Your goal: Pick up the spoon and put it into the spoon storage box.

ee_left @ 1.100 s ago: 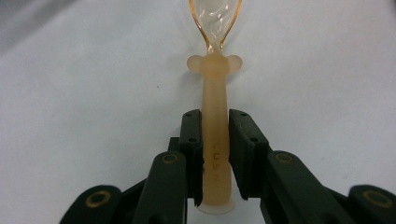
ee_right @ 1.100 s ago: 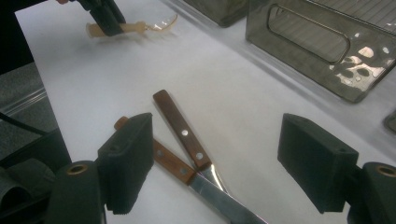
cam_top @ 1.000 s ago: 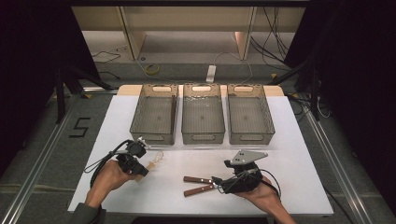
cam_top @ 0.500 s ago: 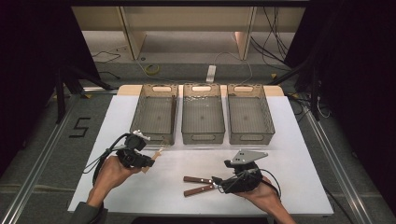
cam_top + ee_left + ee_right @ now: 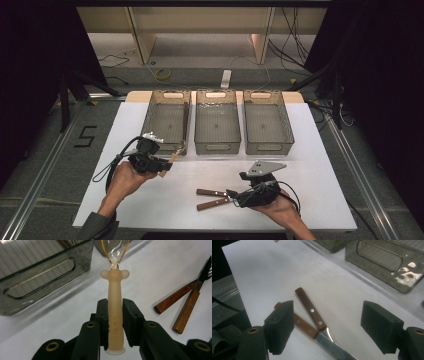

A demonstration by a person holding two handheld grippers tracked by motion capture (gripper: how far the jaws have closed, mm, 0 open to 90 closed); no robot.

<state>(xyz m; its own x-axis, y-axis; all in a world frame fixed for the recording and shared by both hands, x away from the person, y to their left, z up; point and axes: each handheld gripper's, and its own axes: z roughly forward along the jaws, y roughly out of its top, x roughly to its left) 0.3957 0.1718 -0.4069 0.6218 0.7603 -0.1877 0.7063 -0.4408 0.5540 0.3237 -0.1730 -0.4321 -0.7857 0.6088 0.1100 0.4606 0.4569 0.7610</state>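
The left gripper pinches the cream plastic handle of a small spoon with a clear amber bowl, its jaws pressed on both sides of the stem. The spoon hangs above the white table, just before the left smoky plastic bin (probably its destination). The right gripper rests with jaws spread wide over two wooden-handled knives, ready to take one.

The white table carries 3 smoky plastic bins in a row at its far edge — and 2 wooden-handled knives crossed near the front.
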